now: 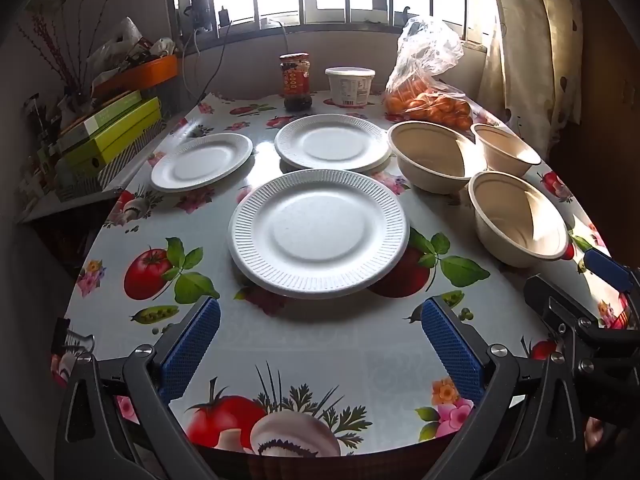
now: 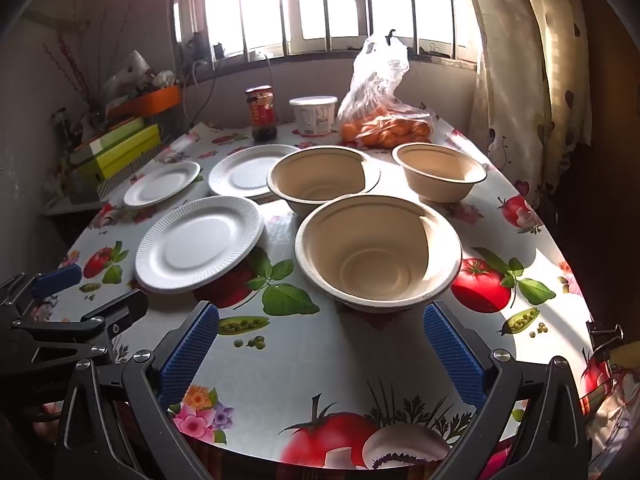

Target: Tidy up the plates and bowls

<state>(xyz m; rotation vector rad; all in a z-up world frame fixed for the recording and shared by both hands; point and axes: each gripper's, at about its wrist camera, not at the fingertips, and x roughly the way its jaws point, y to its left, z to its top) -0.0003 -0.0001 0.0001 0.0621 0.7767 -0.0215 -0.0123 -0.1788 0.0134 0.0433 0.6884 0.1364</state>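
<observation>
We have both tools spread as wide as they go and holding nothing; the left gripper [image 1: 320, 344] hangs over the near edge of the table [image 1: 280, 344], the right gripper [image 2: 320, 344] beside it, both tilted down at the flowered cloth.

We take the near plate [image 1: 319, 232] as our landmark; it lies flat just beyond the left gripper's blue pads [image 1: 192, 344]. Behind it to the left sits a second plate [image 1: 201, 162]; straight behind it what looks like a short stack of plates [image 1: 332, 142], with a second rim showing under the top one. To its right stand three bowls, each apart from the others: the near bowl [image 2: 378, 250], the large bowl [image 2: 320, 180] behind that, and the small bowl [image 2: 439, 170] farthest right. Far behind the near plate are a jar [image 1: 295, 82], a white tub [image 1: 350, 86] and a bag of oranges [image 1: 428, 100].

Nothing is stacked by us yet, so we judge the work barely begun. These plates look light and thin; pinching a rim too hard could bend or crack it, and sliding a pad under it could push the plate away across the glossy cloth. The near bowl sits close to the right gripper's pad [image 2: 452, 356]; a careless advance could tip it or knock it into the large bowl. The two tools are near each other; reaching at once, we might collide.
</observation>
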